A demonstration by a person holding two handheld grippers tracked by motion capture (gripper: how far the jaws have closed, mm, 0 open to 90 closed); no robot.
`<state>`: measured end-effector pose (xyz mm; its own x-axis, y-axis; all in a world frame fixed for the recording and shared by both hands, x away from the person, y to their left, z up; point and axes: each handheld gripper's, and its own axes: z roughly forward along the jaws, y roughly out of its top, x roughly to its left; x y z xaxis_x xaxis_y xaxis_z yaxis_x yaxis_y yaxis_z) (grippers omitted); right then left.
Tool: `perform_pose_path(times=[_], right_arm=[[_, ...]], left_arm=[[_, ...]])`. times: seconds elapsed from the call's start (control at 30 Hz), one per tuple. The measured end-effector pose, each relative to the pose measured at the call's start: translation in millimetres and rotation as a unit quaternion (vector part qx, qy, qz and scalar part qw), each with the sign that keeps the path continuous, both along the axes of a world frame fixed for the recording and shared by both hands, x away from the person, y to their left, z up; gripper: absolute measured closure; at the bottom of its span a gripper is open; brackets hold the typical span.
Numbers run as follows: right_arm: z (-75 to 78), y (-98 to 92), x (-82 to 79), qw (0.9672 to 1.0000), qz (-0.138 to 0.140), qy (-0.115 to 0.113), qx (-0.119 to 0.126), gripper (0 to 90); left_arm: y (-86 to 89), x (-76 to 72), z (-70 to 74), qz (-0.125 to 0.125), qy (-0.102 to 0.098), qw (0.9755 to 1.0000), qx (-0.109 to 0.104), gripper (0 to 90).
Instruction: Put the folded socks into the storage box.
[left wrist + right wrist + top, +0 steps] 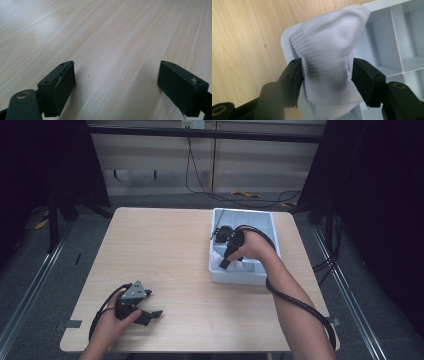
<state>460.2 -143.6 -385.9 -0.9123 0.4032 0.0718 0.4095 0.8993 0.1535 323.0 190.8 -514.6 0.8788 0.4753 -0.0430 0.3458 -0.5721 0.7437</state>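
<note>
Your right gripper (325, 80) pinched a white sock (329, 62) by its ribbed cuff over the near-left compartment of the white divided box (270, 227), which sat at about two o'clock on the table (165, 250), apparently to tuck it in. Your left gripper (116, 87) rested at seven o'clock, jaws spread and empty, seemingly waiting.

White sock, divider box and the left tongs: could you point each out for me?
White sock (329, 47), right gripper view, on its ribbed cuff.
Divider box (235, 276), high view, on its near outer wall.
Left tongs (117, 86), left gripper view, midway between the two black tips.
</note>
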Motion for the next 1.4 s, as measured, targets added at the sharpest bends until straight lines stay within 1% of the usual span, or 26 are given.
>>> perform_pose_path(times=[0.07,0.1,0.17,0.2,0.27,0.3,0.33,0.37,0.5,0.53,0.67,0.73,0.87,1.0,1.2,1.27,1.4], right_arm=[[2.9,-0.8,-1.5,1.0000,0.000,0.000,0.009,41.3],[5.2,-0.6,-2.8,1.0000,-0.002,-0.002,0.008,41.0],[8.1,-1.0,-3.4,0.9999,0.004,-0.007,0.009,40.8],[10.3,-1.1,-3.8,0.9999,0.000,-0.008,0.007,40.8],[14.2,-1.6,-3.9,0.9999,-0.003,-0.010,0.009,40.9],[15.7,-1.8,-3.9,0.9999,-0.001,-0.011,0.012,41.5],[18.0,-1.3,-4.3,0.9999,-0.004,-0.011,0.009,42.9],[19.2,-1.0,-4.3,0.9999,-0.002,-0.012,0.011,44.6],[24.4,0.5,-3.7,0.9998,-0.004,-0.017,0.005,57.9],[25.2,1.1,-3.8,0.9999,-0.004,-0.015,0.003,60.2],[28.1,2.8,-4.8,0.9998,-0.001,-0.018,-0.003,74.6],[29.6,3.2,-4.8,0.9997,-0.003,-0.022,-0.009,78.7],[32.3,2.1,-4.3,0.9993,0.004,-0.032,-0.020,86.0],[36.8,-0.3,-4.6,0.9991,0.005,-0.034,-0.026,89.9],[45.7,-1.0,-6.1,0.9988,0.013,-0.033,-0.035,90.0],[48.9,-0.8,-5.9,0.9983,0.017,-0.038,-0.039,90.0],[52.7,0.1,-5.3,0.9978,0.026,-0.040,-0.046,90.0]], left_arm=[[0.0,0.0,0.0,0.000,0.000,1.0000,0.000,14.6],[0.0,0.0,0.0,0.000,0.000,1.0000,0.000,14.6],[0.0,0.0,0.0,0.000,0.000,1.0000,0.000,14.6],[0.0,0.0,0.0,0.000,0.000,1.0000,0.000,14.6],[0.0,0.0,0.1,0.000,0.000,1.0000,0.000,14.6],[0.0,0.0,0.0,0.000,0.000,1.0000,0.000,14.6],[0.0,0.0,0.0,0.000,0.000,1.0000,0.000,14.6],[0.0,0.0,0.1,0.000,0.000,1.0000,0.000,14.6],[0.0,0.0,0.0,0.000,0.000,1.0000,0.000,14.6],[0.0,0.0,0.0,0.000,0.000,1.0000,0.000,14.6],[0.0,0.0,0.0,0.000,0.000,1.0000,0.000,14.6],[0.0,0.0,0.0,0.000,0.000,1.0000,0.000,14.6],[0.0,0.0,0.0,0.000,0.000,1.0000,0.000,14.6],[0.0,0.0,0.0,0.000,0.000,1.0000,0.000,14.6],[0.0,0.0,0.1,0.000,0.000,1.0000,0.001,14.6],[0.0,0.0,0.1,0.000,0.000,1.0000,0.001,14.6],[0.0,-0.1,0.1,0.000,0.000,1.0000,0.001,14.6]])
